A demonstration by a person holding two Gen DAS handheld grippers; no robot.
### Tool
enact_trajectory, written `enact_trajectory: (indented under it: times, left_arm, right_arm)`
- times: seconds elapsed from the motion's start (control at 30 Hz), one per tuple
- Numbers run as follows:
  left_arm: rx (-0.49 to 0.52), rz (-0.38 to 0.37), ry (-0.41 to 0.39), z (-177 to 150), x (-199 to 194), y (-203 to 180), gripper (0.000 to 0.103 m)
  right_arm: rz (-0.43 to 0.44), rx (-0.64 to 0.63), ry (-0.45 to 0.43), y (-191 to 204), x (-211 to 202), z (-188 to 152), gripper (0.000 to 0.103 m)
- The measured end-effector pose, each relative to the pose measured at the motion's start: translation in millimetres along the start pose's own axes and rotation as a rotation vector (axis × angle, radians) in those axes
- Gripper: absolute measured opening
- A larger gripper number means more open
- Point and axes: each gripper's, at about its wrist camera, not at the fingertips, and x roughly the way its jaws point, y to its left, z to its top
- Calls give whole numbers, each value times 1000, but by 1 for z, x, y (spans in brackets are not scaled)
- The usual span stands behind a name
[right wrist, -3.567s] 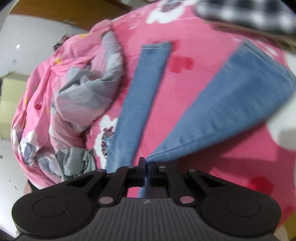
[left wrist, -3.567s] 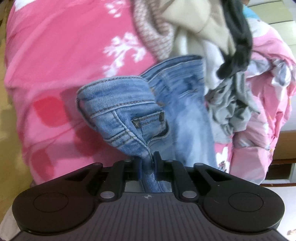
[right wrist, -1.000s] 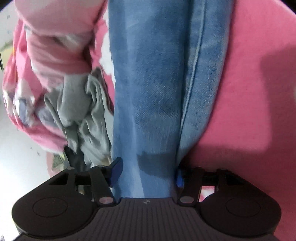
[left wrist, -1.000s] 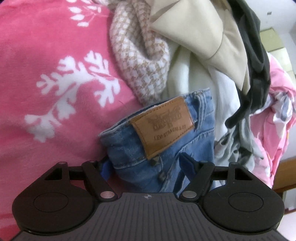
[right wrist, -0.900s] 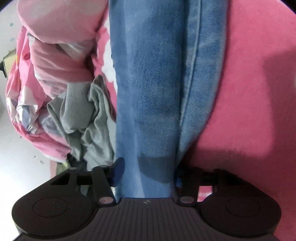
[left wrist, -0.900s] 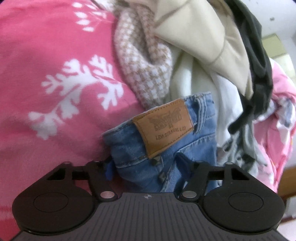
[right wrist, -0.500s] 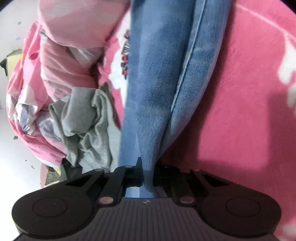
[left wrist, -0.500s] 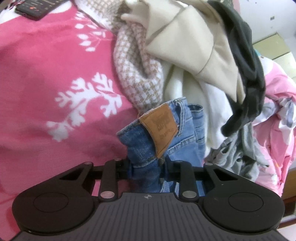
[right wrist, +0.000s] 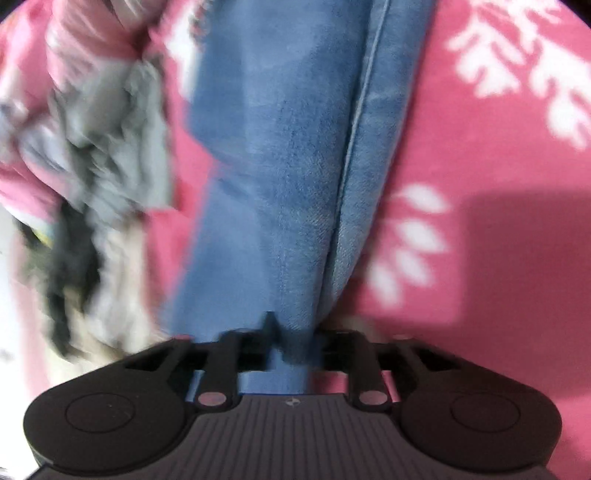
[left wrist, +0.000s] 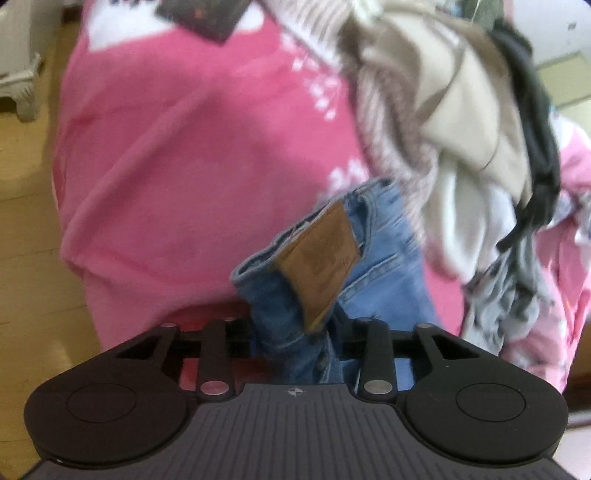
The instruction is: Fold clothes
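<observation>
A pair of blue jeans (left wrist: 373, 266) lies on a pink blanket (left wrist: 192, 155) with white leaf prints. My left gripper (left wrist: 295, 325) is shut on the waistband, right by the brown leather patch (left wrist: 321, 254). In the right wrist view the doubled legs of the jeans (right wrist: 295, 166) stretch away from me, and my right gripper (right wrist: 291, 332) is shut on the bunched denim at the near end. Both views are blurred by motion.
A heap of unfolded clothes (left wrist: 461, 122), beige, checked, white, black and grey, sits right of the jeans. A dark flat object (left wrist: 201, 14) lies at the blanket's far end. Wooden floor (left wrist: 29, 221) shows left. Grey and black garments (right wrist: 110, 155) lie left of the legs.
Both grippers, open around the denim a second ago, closed on it half a second ago. Since then both have pulled back with the jeans, so more blanket and floor show.
</observation>
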Motion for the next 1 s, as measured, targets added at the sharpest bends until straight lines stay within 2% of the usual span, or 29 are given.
enact_trajectory:
  times: [0.03, 0.07, 0.17, 0.2, 0.3, 0.4, 0.53, 0.63, 0.8, 0.87, 1.0]
  left_arm:
    - [19, -4, 13, 3, -1, -1, 41]
    - [39, -8, 27, 5, -2, -3, 43]
    - [92, 2, 35, 8, -8, -6, 52]
    - [107, 7, 34, 8, -11, -7, 54]
    - [100, 0, 29, 8, -16, -3, 55]
    - [91, -8, 26, 8, -18, 1, 55]
    - [124, -8, 17, 6, -18, 0, 55]
    - [169, -6, 14, 4, -19, -1, 55]
    - [208, -16, 20, 1, -19, -1, 55]
    - [224, -16, 13, -1, -18, 0, 55]
    - [221, -25, 18, -2, -14, 6, 55]
  right_arm:
    - [-28, -16, 25, -1, -1, -4, 36]
    - [-63, -73, 60, 6, -4, -8, 39]
    - [-184, -341, 187, 49, -22, -17, 41]
    - [-199, -436, 224, 67, -25, -22, 41]
    - [-170, -750, 298, 135, -15, -45, 41]
    - [-111, -1087, 314, 202, 30, -78, 43]
    - [-55, -1466, 365, 264, 111, -133, 62]
    - [-20, -1713, 382, 288, 160, -172, 66]
    - [-124, -1807, 515, 282, 221, -198, 60]
    - [-154, -1813, 542, 278, 229, -204, 56]
    - [-131, -1847, 552, 279, 222, -210, 43]
